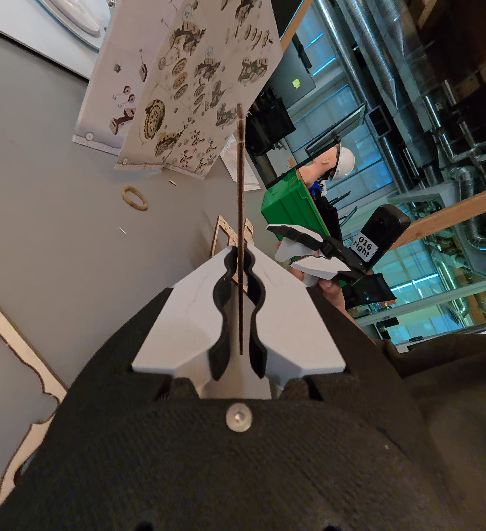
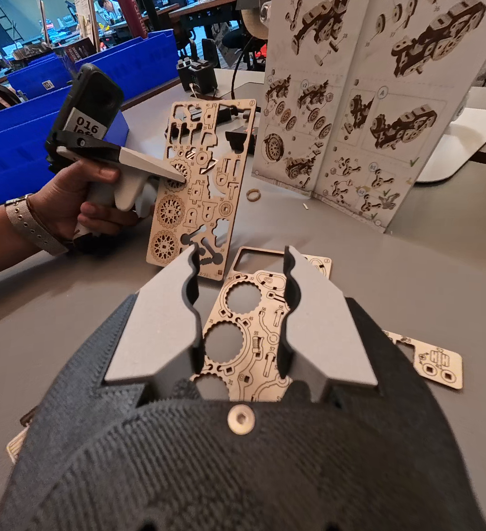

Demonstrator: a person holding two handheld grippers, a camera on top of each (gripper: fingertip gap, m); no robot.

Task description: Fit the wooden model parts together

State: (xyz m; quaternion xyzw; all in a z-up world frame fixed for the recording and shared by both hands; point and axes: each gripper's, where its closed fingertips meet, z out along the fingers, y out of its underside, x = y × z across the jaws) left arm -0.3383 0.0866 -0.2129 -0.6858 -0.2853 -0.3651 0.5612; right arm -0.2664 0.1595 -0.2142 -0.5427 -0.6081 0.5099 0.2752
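Note:
My left gripper (image 1: 240, 250) is shut on a thin wooden parts sheet (image 1: 240, 178), seen edge-on in the left wrist view. In the right wrist view the same sheet (image 2: 204, 184) stands upright, its lower edge near the table, held at its left edge by the left gripper (image 2: 180, 179); it has wheels and small parts cut into it. My right gripper (image 2: 241, 255) is open and empty, hovering over a second wooden sheet (image 2: 253, 324) with round cut-outs lying flat on the grey table (image 2: 63, 310). The right gripper also shows in the left wrist view (image 1: 282, 244).
A folded instruction sheet (image 2: 351, 115) stands at the back right. A small wooden ring (image 2: 253, 195) lies beside it. Another wooden sheet piece (image 2: 437, 365) lies at the right. Blue bins (image 2: 20, 135) stand at the left, a green bin (image 1: 290, 207) beyond the table. One gripper's finger ends stand about 11 cm off the other's.

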